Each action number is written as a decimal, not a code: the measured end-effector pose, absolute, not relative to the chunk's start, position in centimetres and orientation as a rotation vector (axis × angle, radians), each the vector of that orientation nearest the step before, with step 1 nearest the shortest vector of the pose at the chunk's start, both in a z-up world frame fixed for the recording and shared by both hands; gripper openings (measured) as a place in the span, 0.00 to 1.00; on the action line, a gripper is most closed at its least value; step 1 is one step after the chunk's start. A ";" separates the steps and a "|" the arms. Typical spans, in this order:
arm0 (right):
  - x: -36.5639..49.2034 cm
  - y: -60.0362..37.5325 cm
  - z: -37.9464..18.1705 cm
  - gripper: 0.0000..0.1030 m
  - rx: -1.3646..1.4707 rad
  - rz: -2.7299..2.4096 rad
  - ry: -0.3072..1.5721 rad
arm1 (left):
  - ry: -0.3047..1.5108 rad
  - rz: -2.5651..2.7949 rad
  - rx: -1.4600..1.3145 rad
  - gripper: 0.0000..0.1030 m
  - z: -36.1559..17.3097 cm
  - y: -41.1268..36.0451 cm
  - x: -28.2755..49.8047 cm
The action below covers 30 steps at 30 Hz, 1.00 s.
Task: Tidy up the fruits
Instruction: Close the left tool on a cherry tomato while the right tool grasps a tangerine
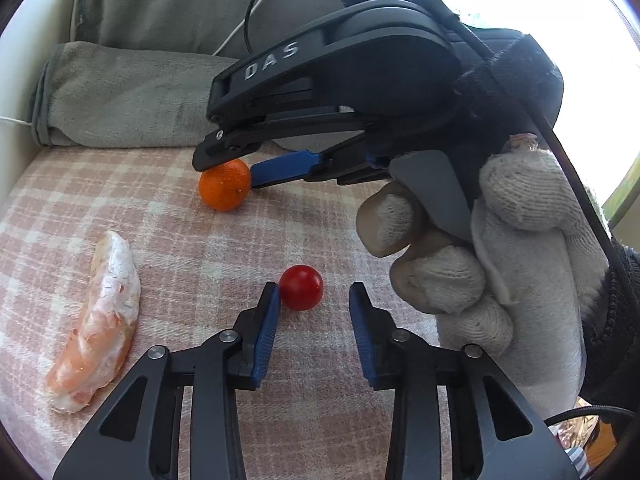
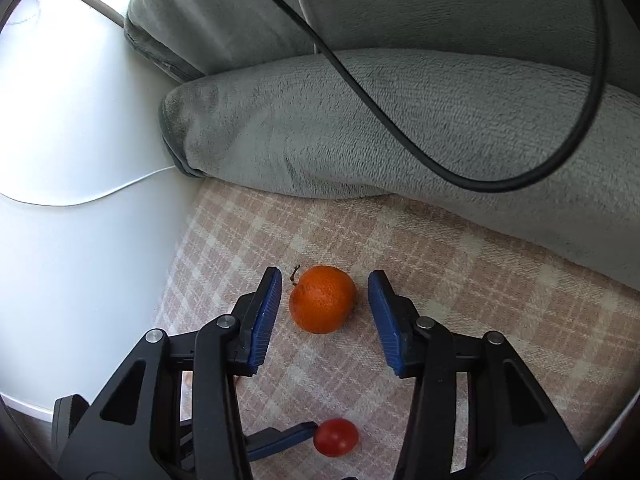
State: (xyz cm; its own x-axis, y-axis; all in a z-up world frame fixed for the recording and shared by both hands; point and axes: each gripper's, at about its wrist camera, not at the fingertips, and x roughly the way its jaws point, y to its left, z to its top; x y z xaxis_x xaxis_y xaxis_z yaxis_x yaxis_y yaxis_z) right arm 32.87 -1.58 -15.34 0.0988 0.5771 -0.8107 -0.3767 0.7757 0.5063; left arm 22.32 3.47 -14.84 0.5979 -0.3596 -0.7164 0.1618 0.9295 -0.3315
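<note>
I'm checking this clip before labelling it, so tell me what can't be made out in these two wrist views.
- Tangerine: in the left wrist view the right gripper covers its top, so contact is unclear.
- Cherry tomato: whether the left gripper finger already touches it, too close to tell.
- Peeled citrus segment: missing from the right wrist view.
- Any container for the fruit: in neither view.

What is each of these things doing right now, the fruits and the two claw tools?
Left gripper: open, one pad touching the cherry tomato, the other apart.
Right gripper: open around the mandarin, gaps on both sides.
Cherry tomato: whole, lying on the checked cloth.
Mandarin: unpeeled, stem on, resting on the cloth.
Peeled citrus segment: lying flat, untouched.
Gloved hand: gripping the right gripper's handle.
</note>
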 end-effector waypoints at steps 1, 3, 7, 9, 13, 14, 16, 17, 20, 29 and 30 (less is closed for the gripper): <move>32.8 -1.4 -15.4 0.42 0.177 0.714 1.292 | 0.883 -0.306 -0.241 0.31 -15.0 3.2 22.3; 32.9 -0.9 -15.5 0.40 0.167 0.716 1.291 | 0.890 -0.307 -0.240 0.31 -15.2 2.9 22.6; 33.0 -0.6 -15.6 0.36 0.165 0.720 1.286 | 0.912 -0.294 -0.241 0.28 -15.7 2.5 23.6; 32.9 -0.4 -15.6 0.36 0.160 0.716 1.284 | 0.920 -0.287 -0.241 0.25 -15.9 2.3 24.1; 32.6 -0.1 -15.4 0.35 0.147 0.718 1.276 | 0.921 -0.285 -0.252 0.20 -16.1 2.5 24.7; 32.5 -0.1 -15.3 0.35 0.148 0.718 1.274 | 0.920 -0.286 -0.254 0.20 -16.4 2.9 24.8; 32.3 -0.3 -15.0 0.35 0.143 0.718 1.267 | 0.919 -0.285 -0.251 0.20 -16.7 3.1 25.1; 32.2 -0.5 -14.7 0.35 0.138 0.718 1.263 | 0.917 -0.285 -0.248 0.20 -16.7 3.2 25.1; 31.9 -1.1 -14.1 0.35 0.125 0.706 1.242 | 0.909 -0.288 -0.246 0.20 -16.6 3.4 24.8; 31.1 -5.4 -10.8 0.35 0.131 0.681 1.172 | 0.879 -0.294 -0.240 0.20 -15.9 3.5 22.3; 30.9 -6.0 -10.3 0.35 0.123 0.674 1.159 | 0.877 -0.296 -0.239 0.20 -15.8 3.5 22.2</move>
